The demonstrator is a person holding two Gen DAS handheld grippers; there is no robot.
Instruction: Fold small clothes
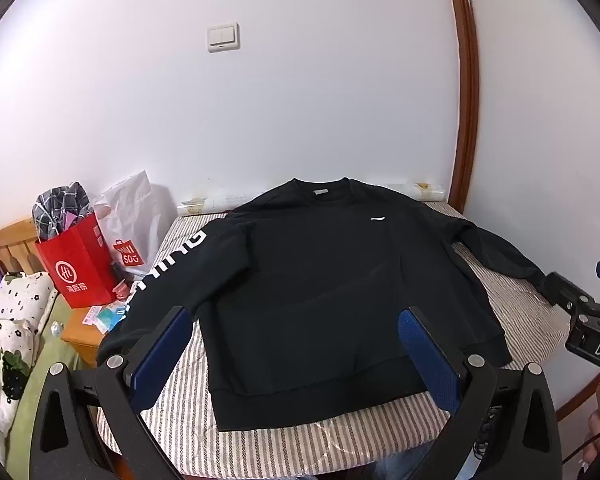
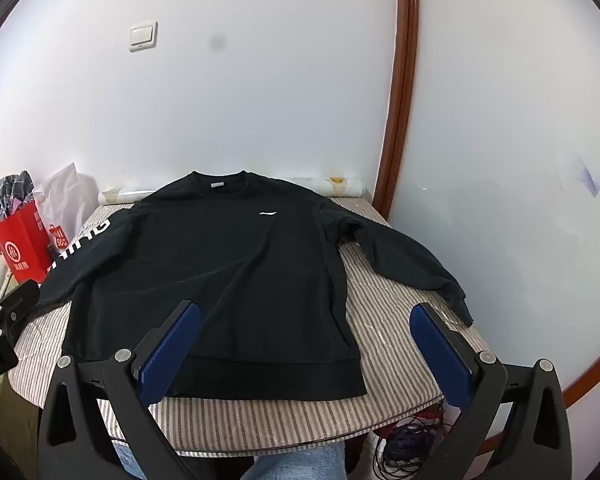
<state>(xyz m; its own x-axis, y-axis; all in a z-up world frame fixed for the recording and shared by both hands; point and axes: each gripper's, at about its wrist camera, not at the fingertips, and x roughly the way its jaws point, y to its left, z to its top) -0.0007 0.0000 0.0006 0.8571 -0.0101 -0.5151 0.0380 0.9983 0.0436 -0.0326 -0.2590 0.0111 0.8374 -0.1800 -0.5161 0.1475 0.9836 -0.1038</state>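
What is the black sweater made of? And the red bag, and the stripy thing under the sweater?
Black sweater: looks like soft, matte knit cotton or fleece; it drapes, creases gently, and has ribbed hem bands.
Red bag: probably stiff paper with a smooth finish; it stands up with sharp folded edges.
Striped cover: seems woven cloth, matte; fine stripes and small wrinkles show.

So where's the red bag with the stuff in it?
The red bag stands at the left in both views, on a wooden stand beside the striped table, next to a white bag and near the black sweatshirt's lettered sleeve.
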